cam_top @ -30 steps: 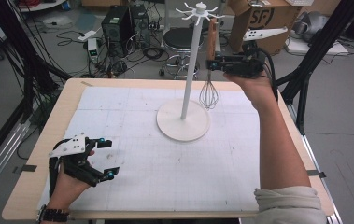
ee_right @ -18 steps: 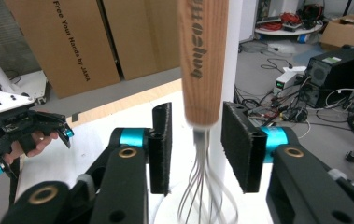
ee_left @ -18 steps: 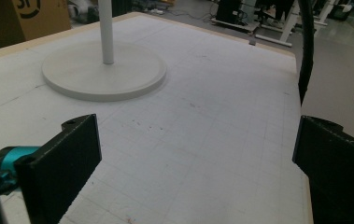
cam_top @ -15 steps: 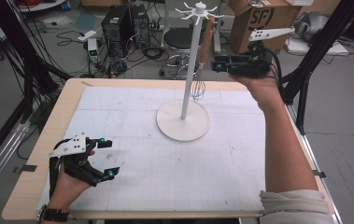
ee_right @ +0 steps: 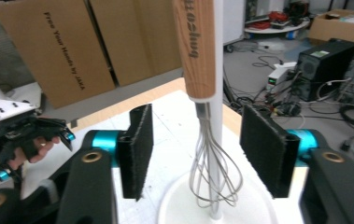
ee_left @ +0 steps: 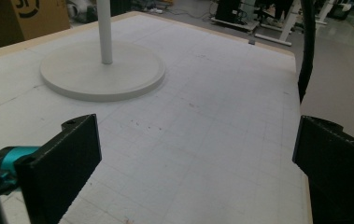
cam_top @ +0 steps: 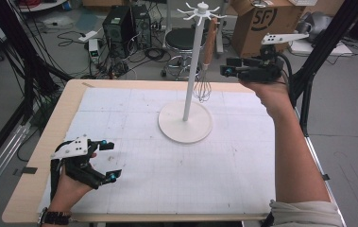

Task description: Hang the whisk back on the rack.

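Right gripper (ee_right: 193,154) stands with jaws just opened, nothing pressed between them; whisk (ee_right: 207,140), light wooden handle with printed lettering and silver wire loops, hangs on white stand (cam_top: 186,125).

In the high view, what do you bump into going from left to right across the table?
left gripper → white stand → whisk hanging on it → right gripper

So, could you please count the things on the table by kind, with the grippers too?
Whisk: 1
Stand: 1
Grippers: 2, left gripper and right gripper
Total: 4
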Tool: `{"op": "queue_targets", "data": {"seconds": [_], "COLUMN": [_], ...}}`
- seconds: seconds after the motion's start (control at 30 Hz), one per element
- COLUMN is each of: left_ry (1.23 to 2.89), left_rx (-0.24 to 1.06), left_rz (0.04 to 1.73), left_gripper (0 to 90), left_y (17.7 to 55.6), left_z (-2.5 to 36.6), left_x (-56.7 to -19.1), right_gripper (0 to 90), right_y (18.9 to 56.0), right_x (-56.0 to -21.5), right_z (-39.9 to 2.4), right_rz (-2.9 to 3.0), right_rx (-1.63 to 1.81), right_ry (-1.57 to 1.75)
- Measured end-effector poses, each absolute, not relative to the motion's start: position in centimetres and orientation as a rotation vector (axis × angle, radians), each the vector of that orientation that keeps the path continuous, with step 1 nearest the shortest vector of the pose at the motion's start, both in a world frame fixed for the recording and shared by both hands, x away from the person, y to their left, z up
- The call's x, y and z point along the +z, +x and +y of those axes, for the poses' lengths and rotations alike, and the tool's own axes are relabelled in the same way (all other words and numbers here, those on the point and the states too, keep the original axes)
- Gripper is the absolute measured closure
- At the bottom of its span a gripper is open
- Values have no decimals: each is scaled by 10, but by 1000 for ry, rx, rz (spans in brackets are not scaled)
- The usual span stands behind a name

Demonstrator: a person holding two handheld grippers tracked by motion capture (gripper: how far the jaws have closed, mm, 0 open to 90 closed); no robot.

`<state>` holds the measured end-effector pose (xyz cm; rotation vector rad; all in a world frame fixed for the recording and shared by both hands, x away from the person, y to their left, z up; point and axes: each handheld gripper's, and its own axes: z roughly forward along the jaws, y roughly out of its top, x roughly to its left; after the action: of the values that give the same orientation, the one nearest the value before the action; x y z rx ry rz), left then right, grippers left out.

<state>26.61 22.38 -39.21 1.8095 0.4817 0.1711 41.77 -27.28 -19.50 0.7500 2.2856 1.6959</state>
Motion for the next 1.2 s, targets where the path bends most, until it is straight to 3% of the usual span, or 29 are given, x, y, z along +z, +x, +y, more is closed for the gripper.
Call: {"op": "queue_targets", "data": {"seconds": [0.73, 1.13, 1.2], "left_ry": [1808, 1805, 1803], "left_rx": [168, 173, 176], "left_rz": [486, 486, 482], "left_gripper": [17, 17, 17], "left_y": [267, 266, 266], "left_z": [223, 224, 225], "left_x": [-392, -391, -390], "right_gripper": [157, 84, 31], "right_y": [385, 365, 359], "right_x": [-219, -238, -242], "right_z": [-291, -303, -305], "right_rz": [2298, 2331, 2320], "right_rx": [1643, 1710, 1729], "right_ry": [708, 616, 610]}}
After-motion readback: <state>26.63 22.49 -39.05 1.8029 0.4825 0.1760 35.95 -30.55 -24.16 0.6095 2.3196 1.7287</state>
